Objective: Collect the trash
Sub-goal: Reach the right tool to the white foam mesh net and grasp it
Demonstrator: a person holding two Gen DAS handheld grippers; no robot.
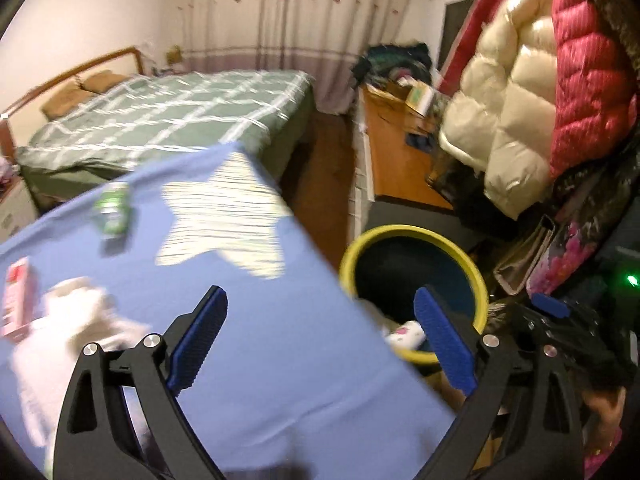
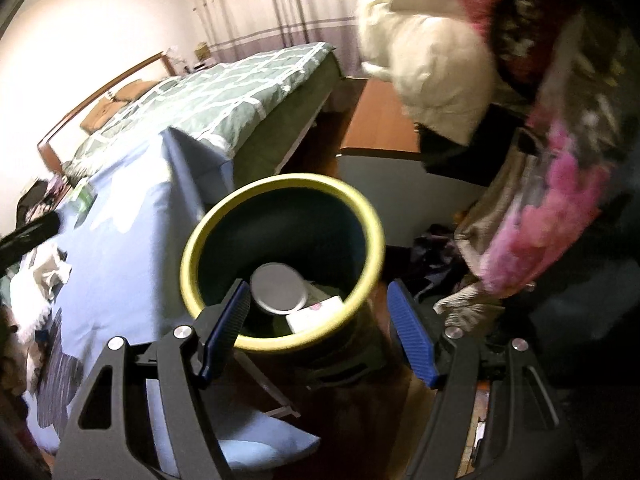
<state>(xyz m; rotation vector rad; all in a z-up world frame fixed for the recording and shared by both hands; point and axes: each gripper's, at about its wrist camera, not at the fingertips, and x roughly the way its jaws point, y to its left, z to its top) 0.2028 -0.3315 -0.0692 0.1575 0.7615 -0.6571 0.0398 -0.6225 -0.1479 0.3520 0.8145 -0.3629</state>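
Note:
The yellow-rimmed dark bin (image 1: 412, 236) stands on the floor beside the blue-clothed table (image 1: 280, 360). On the cloth lie a green can (image 1: 114, 210), a pink carton (image 1: 18, 300) and a crumpled white wad (image 1: 80, 312). My left gripper (image 1: 320, 294) hovers open over the table's corner, nothing between its pads. My right gripper (image 2: 318, 286) hangs over the bin (image 2: 280, 188) with its jaws apart and empty. Inside the bin are a can with a grey top (image 2: 276, 288) and a white-and-pink carton (image 2: 316, 314).
A bed with a green checked cover (image 1: 168, 116) fills the back. An orange desk (image 1: 396, 152) and hanging puffer coats (image 1: 520, 100) crowd the right side next to the bin. Bags and clothes (image 2: 540, 208) are piled on the floor at the right.

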